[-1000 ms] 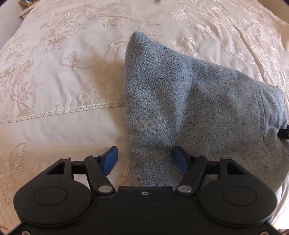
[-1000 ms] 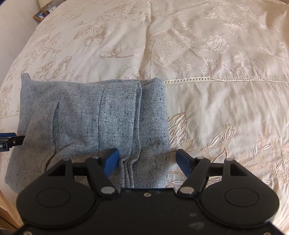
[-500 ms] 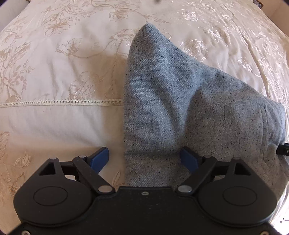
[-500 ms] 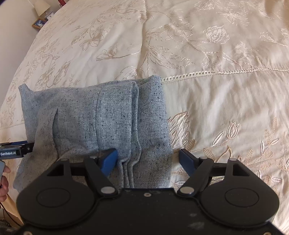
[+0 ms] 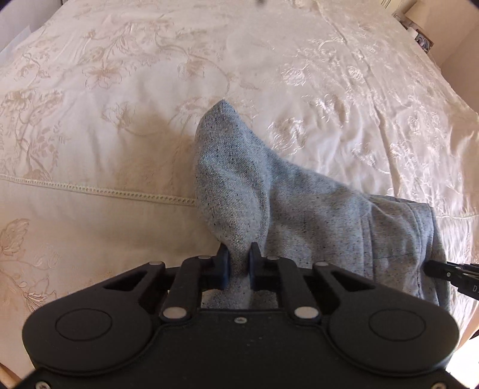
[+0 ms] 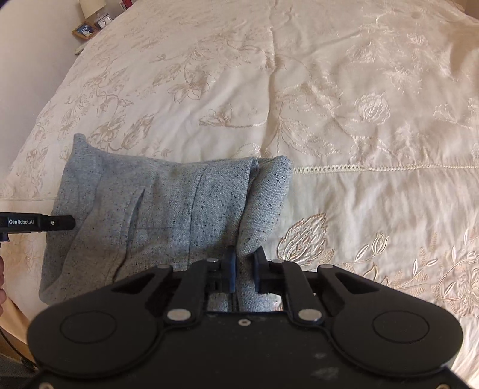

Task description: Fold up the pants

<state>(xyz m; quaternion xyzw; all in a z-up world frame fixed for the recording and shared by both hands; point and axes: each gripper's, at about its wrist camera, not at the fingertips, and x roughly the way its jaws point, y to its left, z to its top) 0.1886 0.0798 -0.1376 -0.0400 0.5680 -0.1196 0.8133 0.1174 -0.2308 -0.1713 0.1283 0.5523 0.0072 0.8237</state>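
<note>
The grey speckled pants (image 5: 299, 209) lie folded on the cream bedspread (image 5: 119, 89). My left gripper (image 5: 239, 264) is shut on the near left corner of the pants, and the cloth rises in a ridge from its blue pads. My right gripper (image 6: 244, 269) is shut on the near right corner of the pants (image 6: 179, 209), by the stacked hem edges. The tip of the right gripper (image 5: 449, 269) shows at the left wrist view's right edge, and the left gripper's tip (image 6: 36, 223) at the right wrist view's left edge.
The embroidered bedspread (image 6: 359, 119) stretches far ahead and to both sides, with a lace seam (image 6: 374, 169) across it. A nightstand with picture frames and a lamp (image 6: 89, 24) stands beyond the bed's far corner. The bed's near edge is just below the pants.
Both grippers were open around the near corners of the pants; both have closed on the cloth. The left corner has bunched up into a ridge.
</note>
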